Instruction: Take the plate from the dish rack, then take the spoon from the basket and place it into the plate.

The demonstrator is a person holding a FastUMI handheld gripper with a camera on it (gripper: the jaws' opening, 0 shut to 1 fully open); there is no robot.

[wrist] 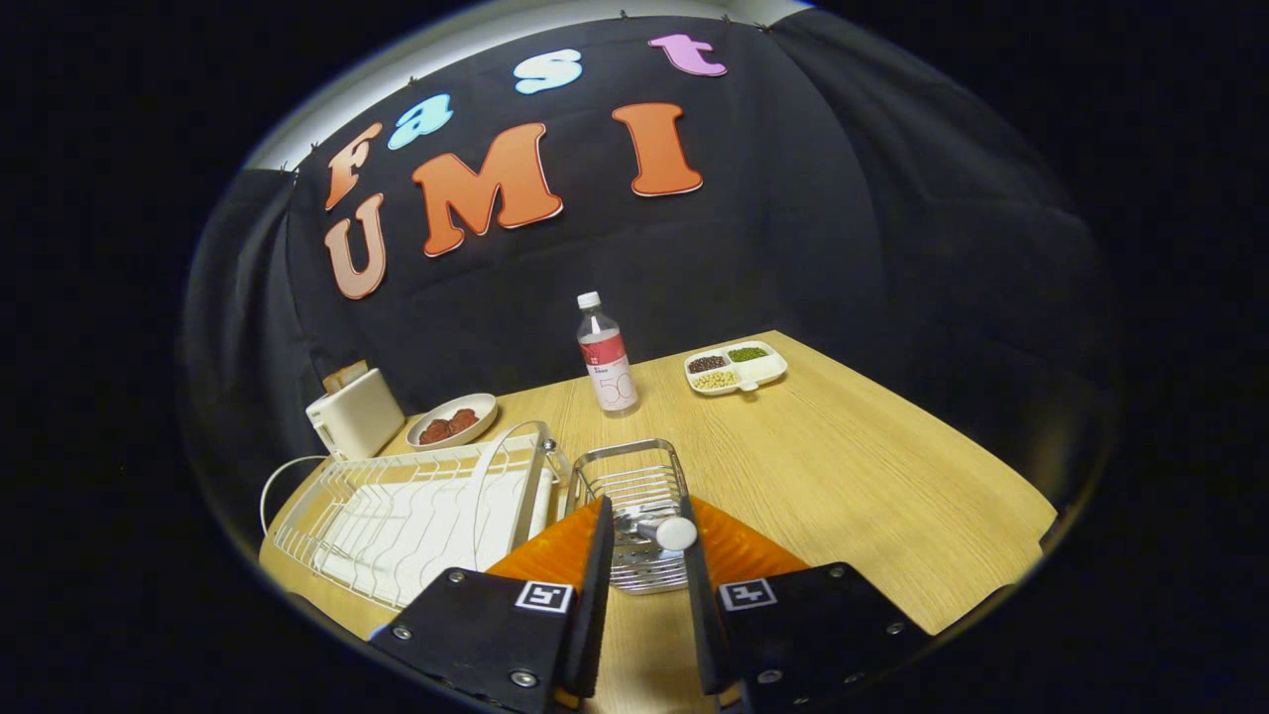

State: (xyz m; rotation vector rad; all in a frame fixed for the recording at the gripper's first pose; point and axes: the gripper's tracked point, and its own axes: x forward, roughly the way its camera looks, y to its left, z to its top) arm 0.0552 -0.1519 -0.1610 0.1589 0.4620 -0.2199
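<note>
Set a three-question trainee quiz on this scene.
1. True or false: the bottle lies on its side.
2. What sits between the open jaws of the gripper? A) the handle of the spoon B) a bottle cap C) a bowl
3. Fill in: the wire basket stands right beside the dish ____.

Key: 1 false, it stands upright. 2 A. 3 rack; the dish rack is next to the basket.
</note>
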